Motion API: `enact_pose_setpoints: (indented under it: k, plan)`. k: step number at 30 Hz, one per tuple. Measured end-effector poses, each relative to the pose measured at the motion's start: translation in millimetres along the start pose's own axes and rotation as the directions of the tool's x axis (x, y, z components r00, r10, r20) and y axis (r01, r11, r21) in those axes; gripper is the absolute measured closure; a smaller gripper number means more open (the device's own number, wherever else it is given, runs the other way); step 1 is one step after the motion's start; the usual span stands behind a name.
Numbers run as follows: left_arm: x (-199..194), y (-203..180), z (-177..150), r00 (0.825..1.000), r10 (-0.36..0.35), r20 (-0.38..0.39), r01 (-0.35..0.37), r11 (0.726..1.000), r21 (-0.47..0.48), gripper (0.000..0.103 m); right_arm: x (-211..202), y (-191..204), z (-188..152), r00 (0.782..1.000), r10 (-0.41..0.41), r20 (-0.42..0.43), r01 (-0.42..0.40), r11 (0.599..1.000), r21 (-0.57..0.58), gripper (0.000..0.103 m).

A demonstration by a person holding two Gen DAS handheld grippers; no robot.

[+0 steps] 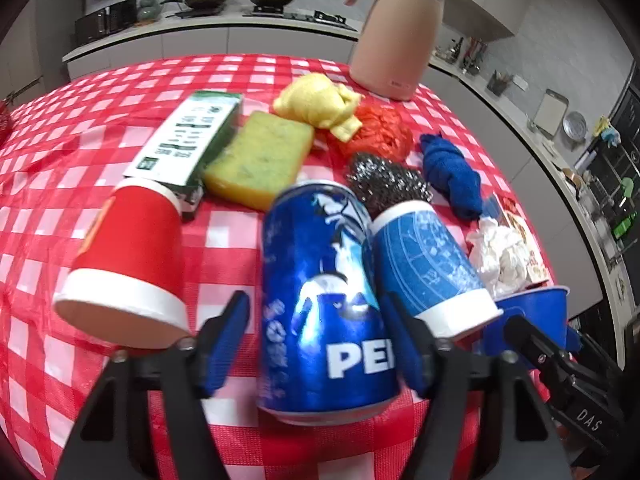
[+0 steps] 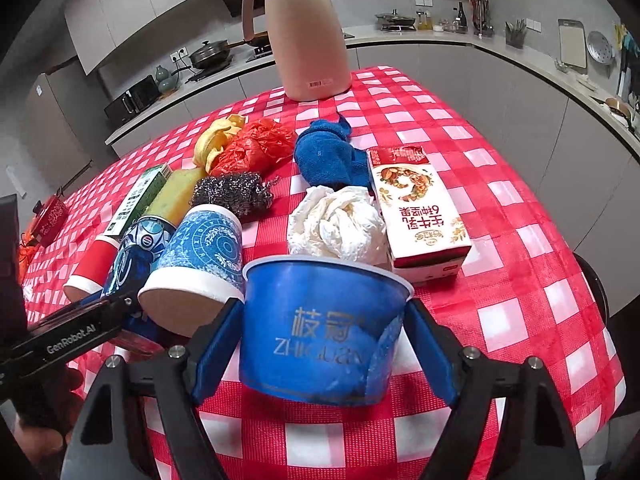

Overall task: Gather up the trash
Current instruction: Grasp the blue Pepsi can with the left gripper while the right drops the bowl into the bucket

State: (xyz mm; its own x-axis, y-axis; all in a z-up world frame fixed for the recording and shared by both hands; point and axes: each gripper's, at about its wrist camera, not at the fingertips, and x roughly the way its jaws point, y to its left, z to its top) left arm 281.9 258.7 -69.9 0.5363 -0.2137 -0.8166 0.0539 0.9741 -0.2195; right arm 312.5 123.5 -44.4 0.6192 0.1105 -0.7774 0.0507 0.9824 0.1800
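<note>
Two grippers, both with jaws parted: my left gripper [image 1: 316, 344] straddles the tipped blue Pepsi can [image 1: 324, 320], my right gripper [image 2: 324, 344] brackets the blue paper bowl [image 2: 320, 328], neither visibly clamped.

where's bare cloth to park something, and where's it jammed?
Free: tablecloth right of the milk carton out to the table's right edge, and the cloth left of the red cup and green box. Jammed: the middle, from the Pepsi can and blue cup back to the pink jug.
</note>
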Motion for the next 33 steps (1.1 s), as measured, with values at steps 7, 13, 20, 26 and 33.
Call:
enact_pose_setpoints:
  k: [7,13,20,26,33]
  plan:
    - [-10.5,2.8,-6.9,0.999,-0.037,0.036,0.037,0.999,-0.011,0.044,2.9,-1.7,-5.9,1.000,0.023,-0.012,-0.023,1.000,0.006,0.023]
    - [-39.5,7.8,-4.5,0.992,-0.028,0.120,0.033,0.999,-0.036,0.045,-13.6,-1.2,-2.3,0.998,0.044,0.042,-0.045,0.999,0.001,0.023]
    - [-61.5,-17.0,-3.4,0.984,-0.069,0.166,0.068,0.998,0.008,0.045,-37.6,-23.7,5.2,0.994,0.046,0.097,-0.051,0.998,0.044,0.023]
    - [-63.9,-57.4,-11.3,0.978,-0.123,0.168,0.115,0.992,0.058,0.046,-60.4,-60.7,0.5,0.991,0.020,0.129,-0.031,0.996,0.082,0.023]
    - [-55.2,-140.4,-26.0,0.969,-0.194,0.154,0.177,0.977,0.121,0.046,-86.9,-137.3,-10.7,0.987,-0.010,0.158,-0.011,0.991,0.131,0.023]
